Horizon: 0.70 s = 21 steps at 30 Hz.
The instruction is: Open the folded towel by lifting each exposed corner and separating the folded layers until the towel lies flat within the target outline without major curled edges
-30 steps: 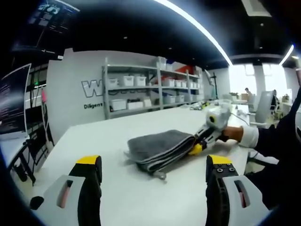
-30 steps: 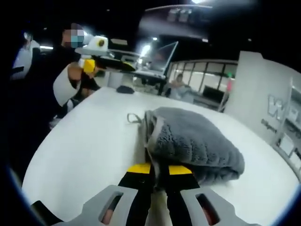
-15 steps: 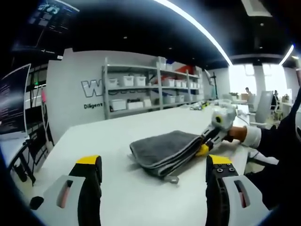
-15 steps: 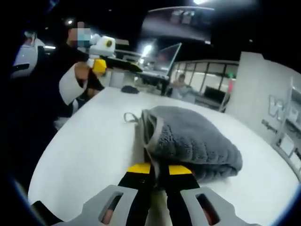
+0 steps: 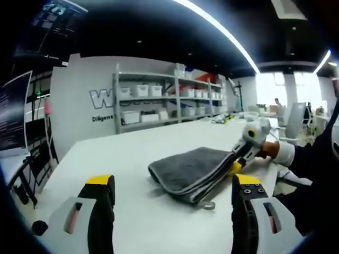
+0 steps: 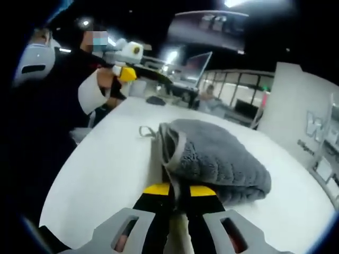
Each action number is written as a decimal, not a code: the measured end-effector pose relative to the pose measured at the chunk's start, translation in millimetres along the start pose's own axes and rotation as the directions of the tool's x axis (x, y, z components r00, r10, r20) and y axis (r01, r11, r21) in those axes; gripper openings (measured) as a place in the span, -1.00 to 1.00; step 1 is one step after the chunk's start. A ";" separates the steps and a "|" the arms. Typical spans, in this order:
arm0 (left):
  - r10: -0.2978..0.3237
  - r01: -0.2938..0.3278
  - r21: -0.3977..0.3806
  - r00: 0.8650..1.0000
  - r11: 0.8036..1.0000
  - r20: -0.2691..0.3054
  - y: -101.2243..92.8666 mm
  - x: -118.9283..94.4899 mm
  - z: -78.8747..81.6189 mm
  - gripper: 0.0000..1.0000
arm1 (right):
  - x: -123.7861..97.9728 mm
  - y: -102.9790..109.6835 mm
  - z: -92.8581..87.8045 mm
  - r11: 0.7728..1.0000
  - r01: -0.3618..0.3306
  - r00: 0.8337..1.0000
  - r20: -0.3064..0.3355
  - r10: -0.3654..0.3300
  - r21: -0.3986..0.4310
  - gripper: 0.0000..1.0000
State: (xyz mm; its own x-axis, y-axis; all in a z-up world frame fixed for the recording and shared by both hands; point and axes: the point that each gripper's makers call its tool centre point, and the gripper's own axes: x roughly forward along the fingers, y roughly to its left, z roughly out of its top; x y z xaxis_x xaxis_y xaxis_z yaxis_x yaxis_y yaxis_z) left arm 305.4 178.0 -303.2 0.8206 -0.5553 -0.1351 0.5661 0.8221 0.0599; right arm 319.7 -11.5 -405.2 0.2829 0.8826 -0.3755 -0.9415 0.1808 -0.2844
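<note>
A folded grey towel (image 5: pixel 190 168) lies on the white table (image 5: pixel 132 153), its hanging loop (image 5: pixel 207 205) at the near edge. My right gripper (image 6: pixel 179 190) is shut on the towel (image 6: pixel 217 156) at its edge, holding a layer between the yellow-tipped jaws; in the left gripper view it (image 5: pixel 239 161) comes in from the right, clamped on the towel's right side. My left gripper (image 5: pixel 172 188) hangs open above the table in front of the towel, nothing between its jaws. In the right gripper view the left gripper (image 6: pixel 130 71) shows up high at the left, held by a hand.
Metal shelves with white bins (image 5: pixel 159 100) stand behind the table against a grey wall. A person's dark sleeve with a white cuff (image 5: pixel 283 153) lies at the right. A small dark object (image 6: pixel 155 100) sits on the table's far end. Desks and seated people (image 6: pixel 204 95) lie beyond.
The towel has slid to the right and nearer in the left gripper view, pulled by the right gripper still clamped on it. The left gripper stays open.
</note>
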 end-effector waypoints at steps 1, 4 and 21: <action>-0.003 0.003 -0.002 1.000 1.000 -0.001 -0.5 0.4 -0.4 0.78 | -1.1 1.7 0.3 1.000 -0.006 1.000 0.002 0.006 -0.002 -0.92; -0.008 0.008 -0.002 1.000 1.000 -0.003 -1.7 1.4 -1.1 0.78 | -4.3 5.5 -0.2 1.000 -0.014 1.000 0.006 0.014 -0.017 -0.91; -0.004 0.004 -0.006 1.000 1.000 -0.005 1.1 1.3 -3.0 0.78 | -20.8 -4.3 11.1 0.996 0.015 0.997 0.080 -0.008 -0.086 -0.68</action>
State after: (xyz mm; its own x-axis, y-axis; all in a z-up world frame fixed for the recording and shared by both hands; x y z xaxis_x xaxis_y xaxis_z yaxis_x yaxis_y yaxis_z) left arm 306.8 178.5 -306.3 0.8182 -0.5575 -0.1407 0.5685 0.8209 0.0535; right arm 315.9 -25.9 -386.4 0.2747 0.9129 -0.3019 -0.9181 0.1557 -0.3644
